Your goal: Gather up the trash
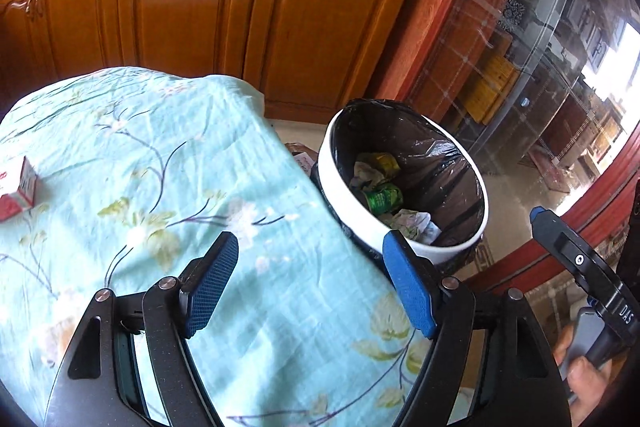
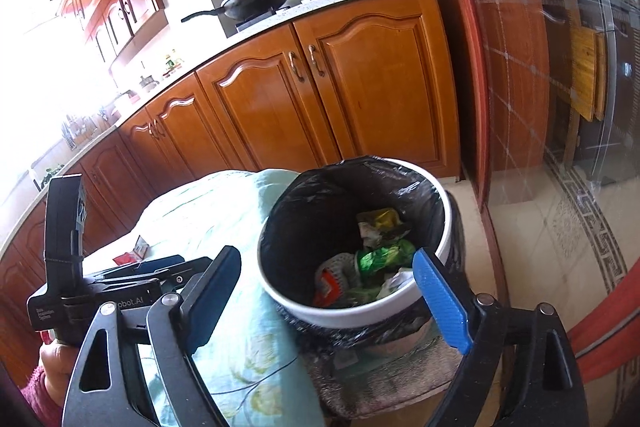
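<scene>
Beside the cloth-covered table [image 1: 168, 163] stands the white trash bin [image 2: 360, 315], black-lined and already holding crumpled wrappers [image 2: 376, 255]. Both the left gripper [image 1: 308, 287] and right gripper [image 2: 332, 299] are spread wide and empty. A red-and-white carton [image 1: 18, 187] lies at the table's far left; I'd sweep the left gripper there, pinching its short sides squarely before lifting

Daylight everywhere, pretty bright. The window side [image 2: 48, 75] on the right wrist view is totally blown out. Glass door [image 1: 560, 59] throws reflections and glare. Heavy fisheye bending plus dark vignette corners; slight softness toward edges.
</scene>
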A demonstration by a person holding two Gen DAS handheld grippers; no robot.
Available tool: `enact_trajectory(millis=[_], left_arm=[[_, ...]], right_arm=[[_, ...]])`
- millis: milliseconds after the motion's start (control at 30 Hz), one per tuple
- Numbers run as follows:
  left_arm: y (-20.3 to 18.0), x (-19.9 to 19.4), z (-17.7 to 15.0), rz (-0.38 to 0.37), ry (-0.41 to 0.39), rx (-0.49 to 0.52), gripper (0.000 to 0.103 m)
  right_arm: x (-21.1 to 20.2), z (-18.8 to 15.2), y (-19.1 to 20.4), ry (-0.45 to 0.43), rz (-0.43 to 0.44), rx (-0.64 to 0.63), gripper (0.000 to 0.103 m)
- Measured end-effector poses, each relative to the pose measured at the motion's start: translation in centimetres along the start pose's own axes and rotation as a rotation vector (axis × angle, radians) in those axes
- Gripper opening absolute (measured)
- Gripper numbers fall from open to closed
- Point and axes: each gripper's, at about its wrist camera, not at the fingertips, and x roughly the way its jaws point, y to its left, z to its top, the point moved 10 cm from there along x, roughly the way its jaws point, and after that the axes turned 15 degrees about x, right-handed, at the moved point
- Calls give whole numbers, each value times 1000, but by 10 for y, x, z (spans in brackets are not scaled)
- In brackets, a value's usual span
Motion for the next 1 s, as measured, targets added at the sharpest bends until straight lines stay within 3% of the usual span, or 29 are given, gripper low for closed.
enact_trajectory(millis=[367,600,733,867,1000], left_arm=[[6,-40,-31,20,-61,-27,78],[6,-77,-47,81,-145,-14,85],[5,-105,-58,138,-221,10,90],[8,-134,-69,219,-318,42,103],[11,-159,-81,313,-402,78,103]], right_arm=[[-22,-34,19,-19,24,26,92],[-45,-54,35,-62,49,26,94],[-59,-64,49,-119,53,-16,99],[-74,-76,60,-197,34,-74,102],[-92,-83,66,-300,9,-112,103]])
